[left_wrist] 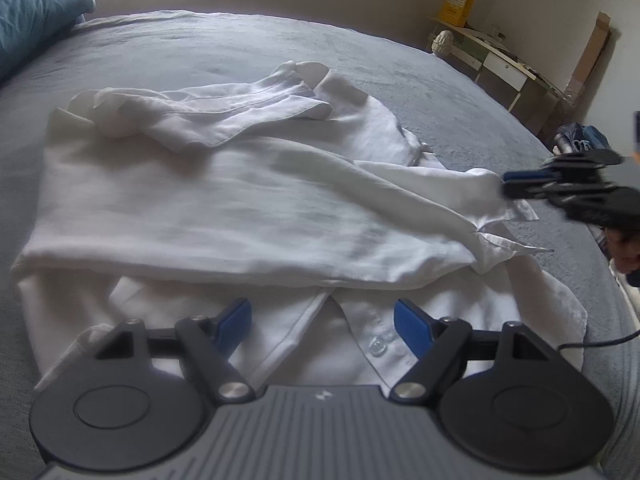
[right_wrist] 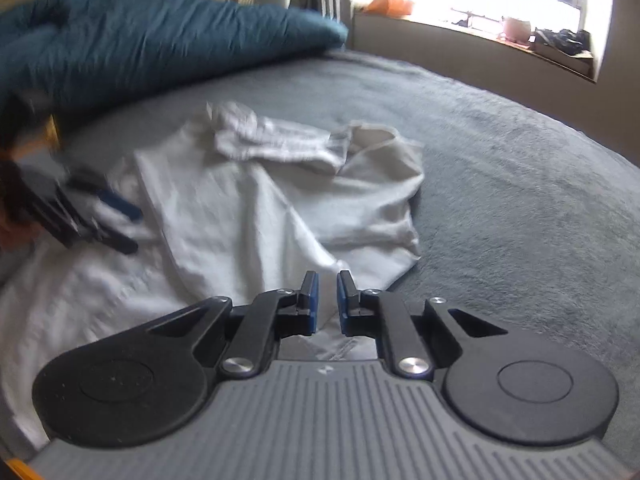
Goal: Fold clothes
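Observation:
A white button-up shirt (left_wrist: 224,208) lies partly folded on the grey bed (left_wrist: 240,44), collar and buttons nearest my left gripper. My left gripper (left_wrist: 324,320) hovers open over the collar with nothing between its blue pads. At the right, my right gripper (left_wrist: 505,184) is shut on the end of a sleeve and holds it slightly raised. In the right wrist view the right gripper (right_wrist: 328,298) has its jaws nearly together, with white shirt (right_wrist: 248,208) cloth pinched between them. The left gripper (right_wrist: 128,226) shows blurred at the left, above the cloth.
A teal duvet (right_wrist: 140,40) is bunched at the head of the bed. A desk (left_wrist: 504,64) with a yellow box (left_wrist: 458,4) stands by the far wall. Dark clothes (left_wrist: 580,140) lie at the bed's right edge, and a window sill (right_wrist: 480,36) runs behind.

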`<state>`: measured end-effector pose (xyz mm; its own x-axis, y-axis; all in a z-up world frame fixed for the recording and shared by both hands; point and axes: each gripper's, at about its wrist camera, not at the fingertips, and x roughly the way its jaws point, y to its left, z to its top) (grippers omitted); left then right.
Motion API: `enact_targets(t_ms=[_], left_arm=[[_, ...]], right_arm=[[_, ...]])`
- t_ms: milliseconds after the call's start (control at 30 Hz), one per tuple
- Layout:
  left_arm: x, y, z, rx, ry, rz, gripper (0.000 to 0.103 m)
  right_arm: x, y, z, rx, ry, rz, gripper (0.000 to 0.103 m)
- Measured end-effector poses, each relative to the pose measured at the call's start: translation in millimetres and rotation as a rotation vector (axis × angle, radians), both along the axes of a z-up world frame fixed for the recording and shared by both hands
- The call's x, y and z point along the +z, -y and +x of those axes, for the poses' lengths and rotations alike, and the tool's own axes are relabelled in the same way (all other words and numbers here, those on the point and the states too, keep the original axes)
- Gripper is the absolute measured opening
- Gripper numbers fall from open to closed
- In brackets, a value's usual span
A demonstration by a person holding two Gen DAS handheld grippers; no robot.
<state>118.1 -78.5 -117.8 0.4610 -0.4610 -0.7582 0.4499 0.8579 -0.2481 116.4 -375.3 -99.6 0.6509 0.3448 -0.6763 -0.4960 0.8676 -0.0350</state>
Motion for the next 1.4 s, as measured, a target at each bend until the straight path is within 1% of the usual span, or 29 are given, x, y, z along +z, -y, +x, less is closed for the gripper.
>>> enact_targets(t_ms=[33,200,433,467,533,567,600,700,833,867,900,1000,1033,1100,1133,1167,1200,1233,1267,1333,1400], left_arm=[[0,2,-2,-0.005,0.002,0.003,0.08],[3,2,-9,-0.012,0.011,0.019,0.08],[5,-8,-12,-0.005,0.014,0.036,0.08],[4,-7,-11,-0.003,0.012,0.036,0.08],[4,-5,-10,0.001,0.007,0.03,0.08],[4,-4,-10,0.003,0.003,0.025,0.08],[4,-2,-10,0.001,-0.001,0.021,0.08],[8,2,-16,-0.01,0.004,0.022,0.08],[13,0,-28,-0.022,0.021,0.047,0.08],[15,-3,-32,-0.022,0.021,0.056,0.08],[16,-5,-34,-0.022,0.018,0.063,0.08],[23,-20,-45,-0.03,-0.022,0.071,0.08],[26,-27,-51,-0.039,-0.03,0.082,0.08],[29,-40,-64,-0.051,-0.053,0.114,0.081],[30,-47,-71,-0.053,-0.067,0.133,0.082],[30,-54,-79,-0.052,-0.085,0.151,0.082],[29,-62,-87,-0.047,-0.105,0.166,0.082],[27,-70,-94,-0.031,-0.129,0.172,0.082],[24,-78,-101,-0.014,-0.156,0.175,0.083],[16,-92,-112,0.027,-0.217,0.158,0.083],[7,-98,-121,0.054,-0.257,0.139,0.083]], right_arm=[[-10,-5,6,-0.003,-0.019,-0.022,0.009],[-10,6,6,-0.035,-0.041,0.058,0.006],[-9,21,4,-0.074,-0.071,0.17,0.009],[-7,20,-2,-0.035,-0.08,0.192,0.009],[-13,14,-12,0.017,-0.107,0.193,0.009],[-16,11,-16,0.038,-0.121,0.188,0.009],[-24,6,-16,0.025,-0.136,0.14,0.009],[-47,-1,-12,-0.068,-0.186,-0.011,0.009],[-24,15,-28,-0.121,-0.132,0.094,0.009],[-20,18,-33,-0.128,-0.129,0.107,0.009],[-17,21,-38,-0.136,-0.127,0.122,0.009],[-10,41,-53,-0.191,-0.167,0.231,0.01],[-7,49,-60,-0.215,-0.181,0.276,0.012],[-7,68,-69,-0.267,-0.228,0.377,0.02],[-8,77,-76,-0.296,-0.248,0.416,0.027],[-9,86,-82,-0.32,-0.271,0.444,0.034],[-12,94,-89,-0.345,-0.292,0.461,0.037],[-14,101,-94,-0.371,-0.31,0.473,0.041],[-17,107,-100,-0.397,-0.328,0.486,0.045],[-24,118,-109,-0.449,-0.358,0.523,0.047],[-31,126,-111,-0.484,-0.374,0.555,0.048]])
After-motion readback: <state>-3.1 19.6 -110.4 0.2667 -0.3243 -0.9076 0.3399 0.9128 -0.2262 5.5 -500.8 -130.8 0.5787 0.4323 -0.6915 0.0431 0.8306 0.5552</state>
